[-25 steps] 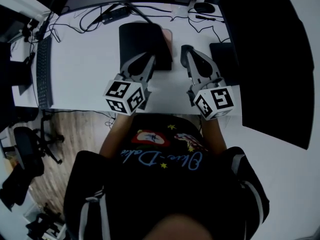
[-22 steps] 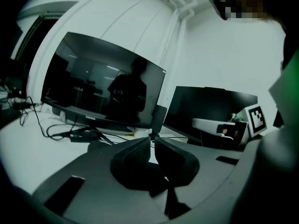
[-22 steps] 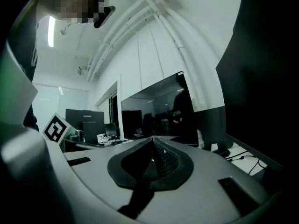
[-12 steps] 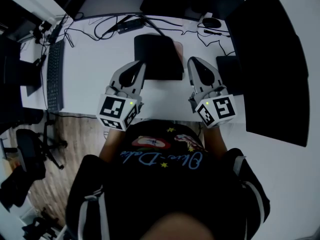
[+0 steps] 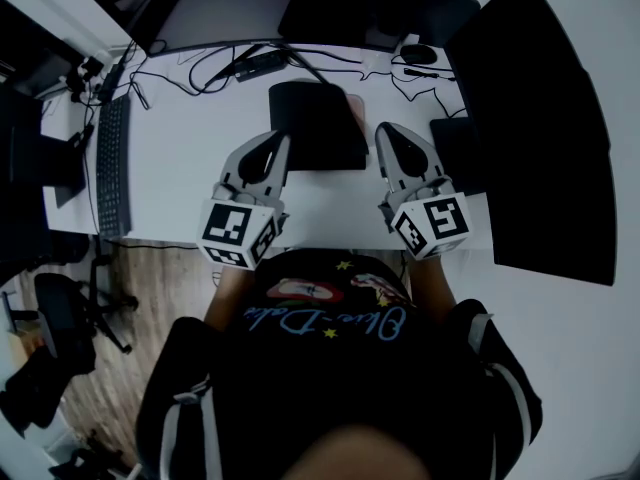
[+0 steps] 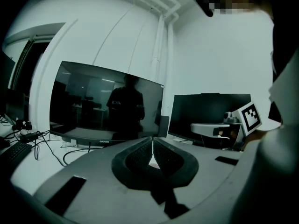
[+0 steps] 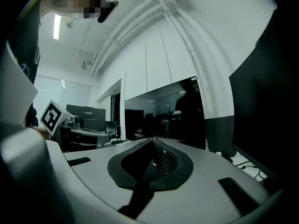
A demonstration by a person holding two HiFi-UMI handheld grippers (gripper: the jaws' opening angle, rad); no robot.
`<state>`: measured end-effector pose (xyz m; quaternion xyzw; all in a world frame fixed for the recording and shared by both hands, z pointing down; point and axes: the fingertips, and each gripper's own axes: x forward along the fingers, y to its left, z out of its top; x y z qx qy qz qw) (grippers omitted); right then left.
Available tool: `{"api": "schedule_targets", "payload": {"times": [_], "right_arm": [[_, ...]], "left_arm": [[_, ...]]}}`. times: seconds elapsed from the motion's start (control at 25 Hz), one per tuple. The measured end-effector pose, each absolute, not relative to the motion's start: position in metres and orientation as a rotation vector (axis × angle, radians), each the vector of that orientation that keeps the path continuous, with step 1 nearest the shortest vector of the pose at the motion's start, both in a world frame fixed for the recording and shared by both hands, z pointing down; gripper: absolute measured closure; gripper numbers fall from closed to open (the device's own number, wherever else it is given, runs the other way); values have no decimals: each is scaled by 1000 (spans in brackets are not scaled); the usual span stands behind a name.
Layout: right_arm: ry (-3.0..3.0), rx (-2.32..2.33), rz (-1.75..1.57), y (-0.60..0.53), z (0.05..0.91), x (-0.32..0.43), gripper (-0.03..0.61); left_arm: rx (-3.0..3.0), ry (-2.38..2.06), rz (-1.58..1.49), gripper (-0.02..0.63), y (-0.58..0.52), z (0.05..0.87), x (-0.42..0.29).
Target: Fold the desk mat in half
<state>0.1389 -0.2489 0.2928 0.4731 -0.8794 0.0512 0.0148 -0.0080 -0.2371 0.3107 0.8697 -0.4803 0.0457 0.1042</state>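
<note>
Well left of the mat point(image 5: 316, 126), a keyboard point(image 5: 112, 163) lies at the desk point(image 5: 190, 148) edge. The left gripper point(image 5: 281, 140) hangs just left of the mat's near corner, its jaws pressed together on nothing. The mat sits mid-desk, a compact dark rectangle that looks already doubled over, with a pinkish strip point(image 5: 357, 118) showing along its right side. Just right of the mat, the right gripper point(image 5: 383, 130) is likewise closed and empty. Neither of the 2 seems to touch the mat, so the top layer may spring open. The strip hints at uneven edges, and a nudge from either closed tip would skew them further.
</note>
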Motion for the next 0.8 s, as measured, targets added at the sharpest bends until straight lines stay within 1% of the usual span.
{"api": "schedule_targets", "payload": {"times": [0.8], "right_arm": [[-2746,1429,187,-264,301,136,578]], "left_arm": [[2553,-1456,174,604,-250,314,-13]]}}
